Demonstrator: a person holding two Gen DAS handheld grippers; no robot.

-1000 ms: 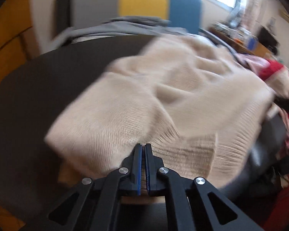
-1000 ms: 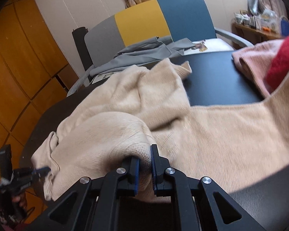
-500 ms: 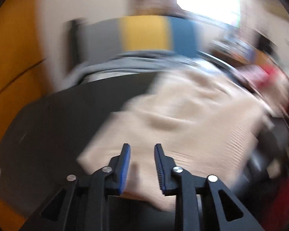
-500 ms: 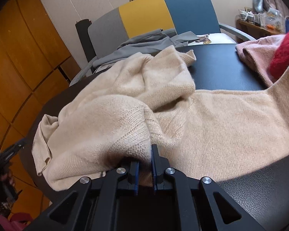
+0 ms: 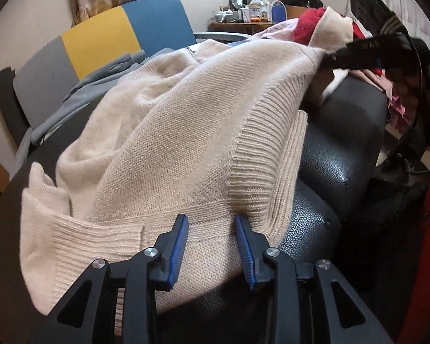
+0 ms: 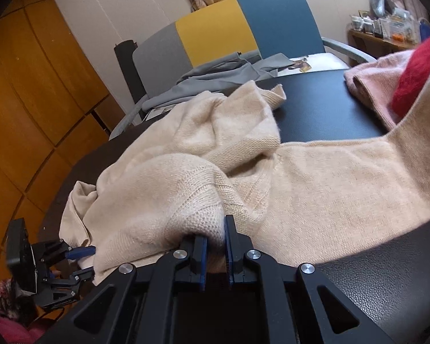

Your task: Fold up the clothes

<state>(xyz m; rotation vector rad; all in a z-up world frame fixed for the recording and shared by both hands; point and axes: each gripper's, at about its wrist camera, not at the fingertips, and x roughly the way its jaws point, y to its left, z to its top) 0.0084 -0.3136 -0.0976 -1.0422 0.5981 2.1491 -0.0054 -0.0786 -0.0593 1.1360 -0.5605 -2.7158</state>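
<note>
Left gripper (image 5: 210,248) gapes wide, blue pads astride the ribbed hem of the cream knitted sweater (image 5: 186,132) heaped on the black leather table (image 5: 344,149); a second ago it was pinched shut on that hem. Right gripper (image 6: 215,246) stays clamped on a near fold. To fold cleanly, I'd keep that corner taut while the left retakes the hem squarely. Pink-and-red garments (image 6: 387,86) lie far right.

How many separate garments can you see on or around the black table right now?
4: cream sweater across the table, grey garment on the chair, pink knit and red fuzzy piece at the far right. Others may be hidden.
</note>
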